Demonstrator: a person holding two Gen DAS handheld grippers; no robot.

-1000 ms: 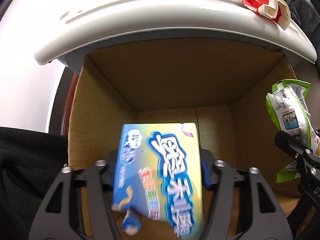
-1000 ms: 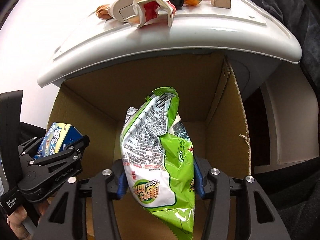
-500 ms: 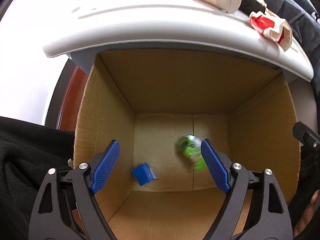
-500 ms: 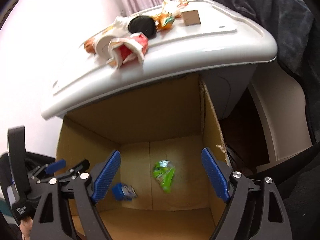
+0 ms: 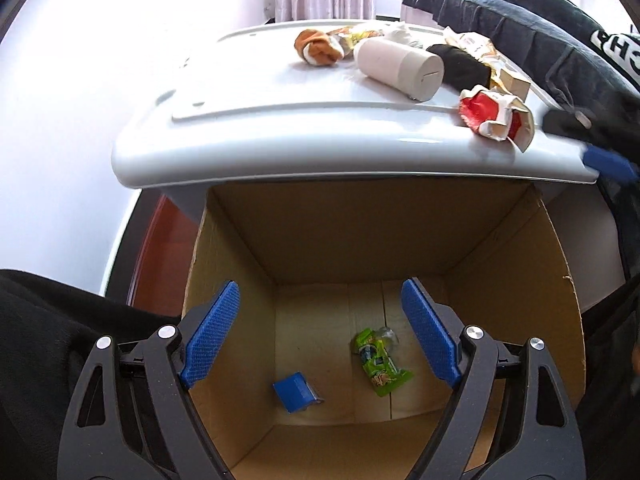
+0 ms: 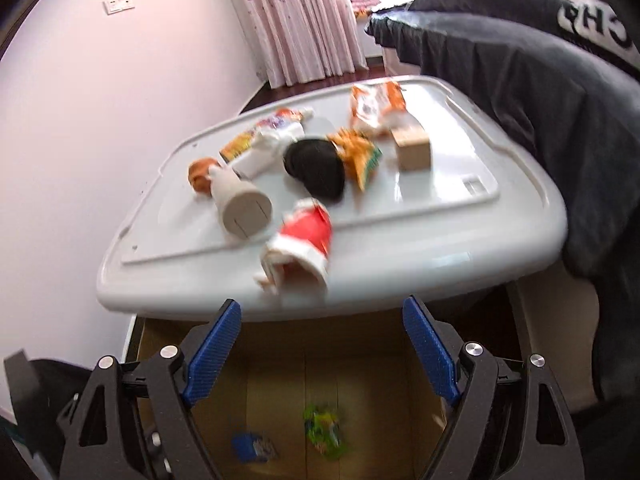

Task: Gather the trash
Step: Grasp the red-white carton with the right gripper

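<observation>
A blue carton [image 5: 297,391] and a green snack bag [image 5: 380,362] lie on the bottom of the cardboard box [image 5: 516,304]. They also show in the right wrist view: the carton [image 6: 253,446] and the bag [image 6: 323,430]. My left gripper [image 5: 320,332] is open and empty above the box. My right gripper [image 6: 320,354] is open and empty, higher, near the white lid's [image 6: 460,264] front edge. A crushed red cup [image 6: 304,242], a white cup [image 6: 240,202], wrappers [image 6: 358,156] and a small brown box [image 6: 414,152] lie on the lid.
A black sock [image 6: 316,170] and an orange sock [image 6: 199,174] lie among the trash on the lid. A dark jacket [image 6: 540,92] drapes at the right. A pink wall [image 6: 100,100] and a curtain [image 6: 304,20] stand behind.
Both grippers opened and let go; the blue carton and green bag fell to the box bottom. Both grippers then rose, the right one tilting up toward the lid.
</observation>
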